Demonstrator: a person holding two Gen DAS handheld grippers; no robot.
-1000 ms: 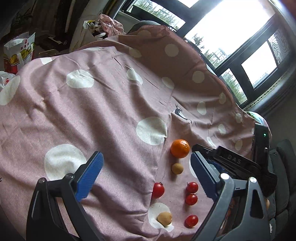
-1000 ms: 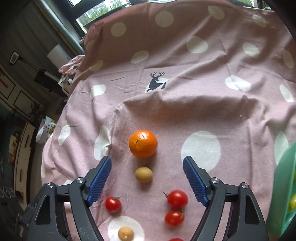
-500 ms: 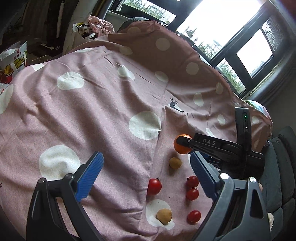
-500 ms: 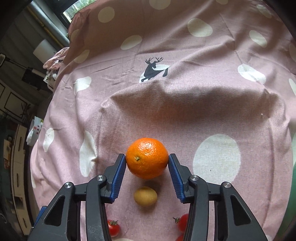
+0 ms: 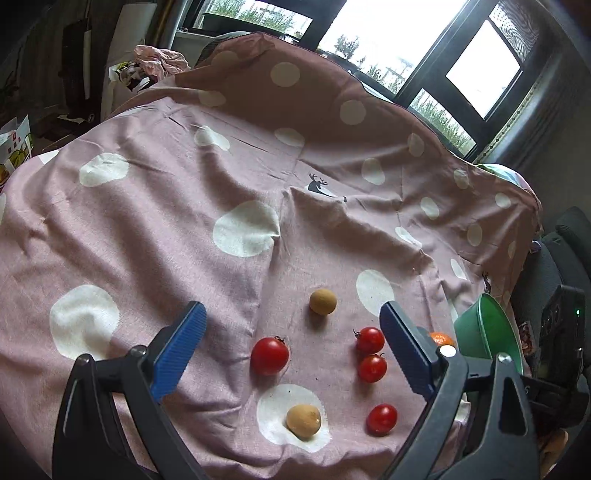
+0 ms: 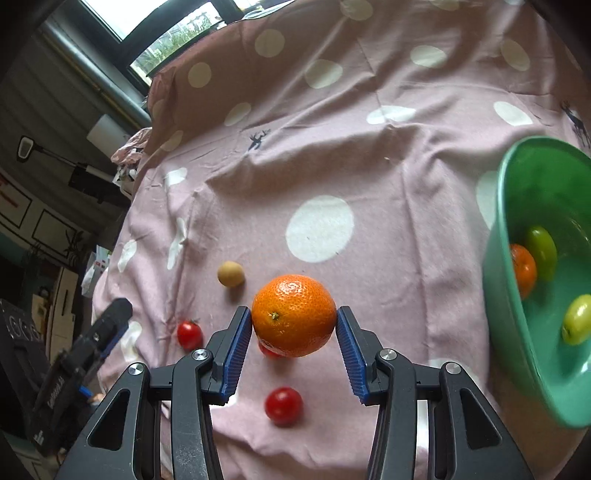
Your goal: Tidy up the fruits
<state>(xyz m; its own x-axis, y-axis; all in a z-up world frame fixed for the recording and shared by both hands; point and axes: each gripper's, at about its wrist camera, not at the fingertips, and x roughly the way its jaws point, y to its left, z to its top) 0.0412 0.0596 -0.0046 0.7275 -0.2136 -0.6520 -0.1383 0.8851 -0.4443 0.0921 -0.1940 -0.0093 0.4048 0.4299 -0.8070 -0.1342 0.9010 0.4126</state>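
Note:
My right gripper (image 6: 293, 314) is shut on an orange (image 6: 293, 315) and holds it above the pink spotted cloth (image 6: 369, 166). The left wrist view shows only a sliver of that orange (image 5: 439, 338) behind my own finger. A green bowl (image 6: 496, 221) stands tilted at the right, with another orange (image 6: 522, 269) and two green fruits (image 6: 541, 251) in it. My left gripper (image 5: 291, 312) hangs open over the cloth, nothing between its fingers. Several cherry tomatoes (image 5: 269, 356) and two small brown fruits (image 5: 322, 301) lie on the cloth below it.
The cloth drapes over a raised hump at the back under the windows (image 5: 388, 33). A dark chair (image 5: 569, 240) stands off the cloth's right edge. Bags and clutter (image 5: 147, 70) sit on the floor at the far left. The bowl (image 5: 480, 332) is near the cloth's right edge.
My right gripper closed on the orange, lifted it off the cloth and carried it right toward the green bowl. The left gripper shifted, still open, so the tomatoes now lie between its fingers.

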